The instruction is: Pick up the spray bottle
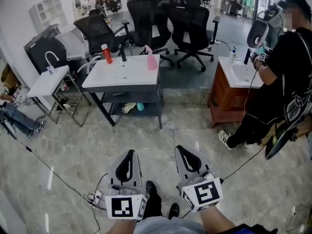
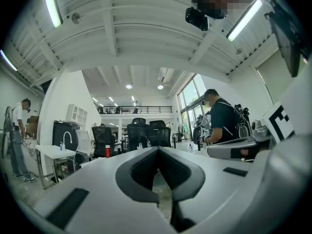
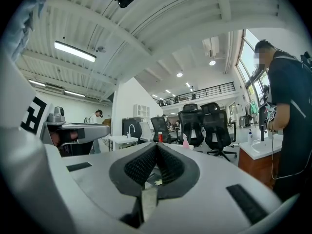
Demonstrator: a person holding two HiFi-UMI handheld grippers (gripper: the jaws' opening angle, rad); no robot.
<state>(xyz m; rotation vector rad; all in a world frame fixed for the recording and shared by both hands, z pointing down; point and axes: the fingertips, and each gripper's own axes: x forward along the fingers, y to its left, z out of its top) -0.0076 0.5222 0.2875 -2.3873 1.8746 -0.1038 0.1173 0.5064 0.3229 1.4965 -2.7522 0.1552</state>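
Spray bottle [image 1: 152,61] stands upright on the tabletop [image 1: 122,78], well ahead of left fingers [image 1: 121,167] and right fingers [image 1: 193,160], both closed and empty; neither looks clearly nearer.

No words or numbers are legible. The left gripper [image 1: 129,153] and right gripper [image 1: 184,149] each carry a black-and-white square marker [image 1: 122,207]. Print on the red bottle [image 1: 106,53] and the spray bottle [image 1: 152,61] is too small to read.
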